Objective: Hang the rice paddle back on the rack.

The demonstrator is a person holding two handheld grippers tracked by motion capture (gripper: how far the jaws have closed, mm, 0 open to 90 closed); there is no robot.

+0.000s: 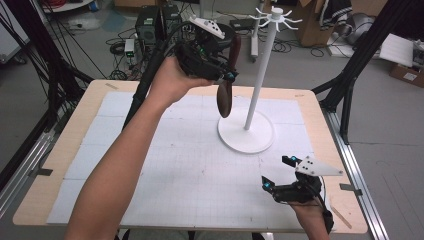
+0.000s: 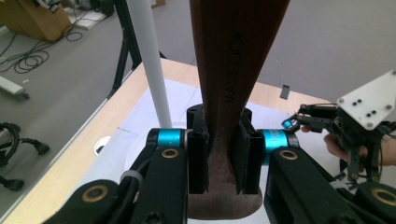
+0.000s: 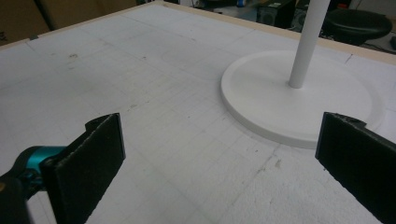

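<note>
Left gripper (image 1: 226, 76): I've got it pinching a dark wooden spoon (image 1: 225, 97), lifted off the table (image 1: 60, 150) beside the stand (image 1: 260, 75).
Right gripper (image 1: 280, 175): jaws spread, empty, low near the stand's base.
Done: spoon picked up, I judge.
Left: hang it on a hook (image 1: 276, 15) up top.
Hidden: spoon's hanging hole; its upper end is cut off in the left gripper view.

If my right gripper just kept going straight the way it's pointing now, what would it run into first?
Most likely the round white base of the stand, which lies ahead between the open jaws of the right gripper in its own view. Depth is unclear; it may slide over bare table first.
</note>
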